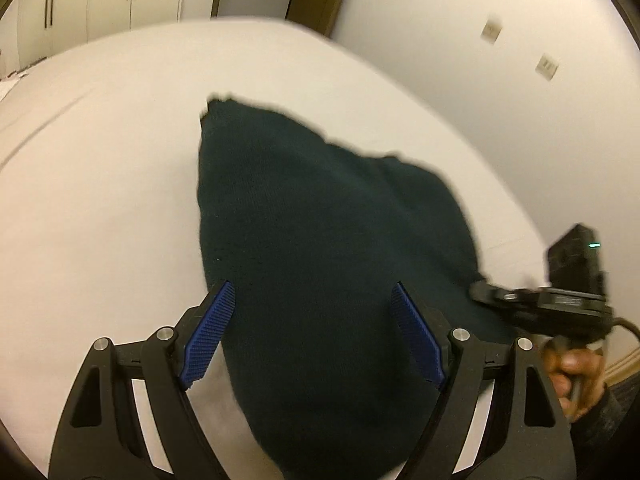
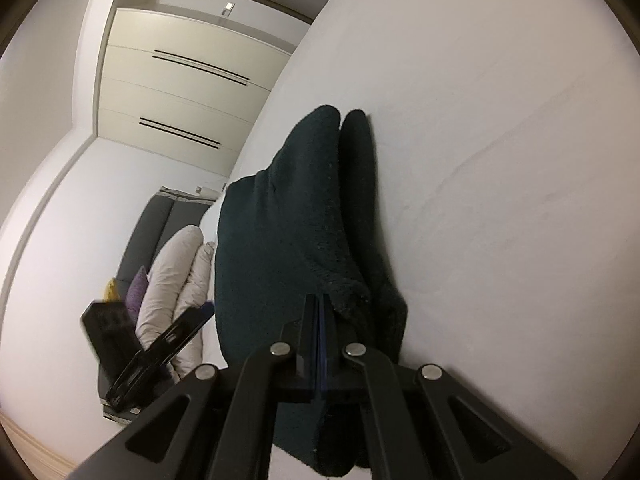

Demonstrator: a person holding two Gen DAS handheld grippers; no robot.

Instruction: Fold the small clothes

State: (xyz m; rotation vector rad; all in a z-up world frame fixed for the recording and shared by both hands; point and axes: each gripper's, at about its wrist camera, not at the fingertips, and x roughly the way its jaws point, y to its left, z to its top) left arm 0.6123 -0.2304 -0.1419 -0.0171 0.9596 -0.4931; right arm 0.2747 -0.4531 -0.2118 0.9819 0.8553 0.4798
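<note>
Right wrist view: the right gripper (image 2: 319,304) is clamped on the near edge of the dark green knitted garment (image 2: 288,232), probably to lift it for a fold across the white bed (image 2: 500,160). The left gripper (image 1: 312,300) hangs wide and empty above the cloth.

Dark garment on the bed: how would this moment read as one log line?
dark garment: on white bed | left gripper: open above it | right gripper: shut at its edge

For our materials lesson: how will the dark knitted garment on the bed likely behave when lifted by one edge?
The dark knitted garment will probably flop and drape, since it already sags in soft folds. Its fuzzy knit likely grips rather than slips. The right gripper appears pinched on its edge, so it seems light.
</note>
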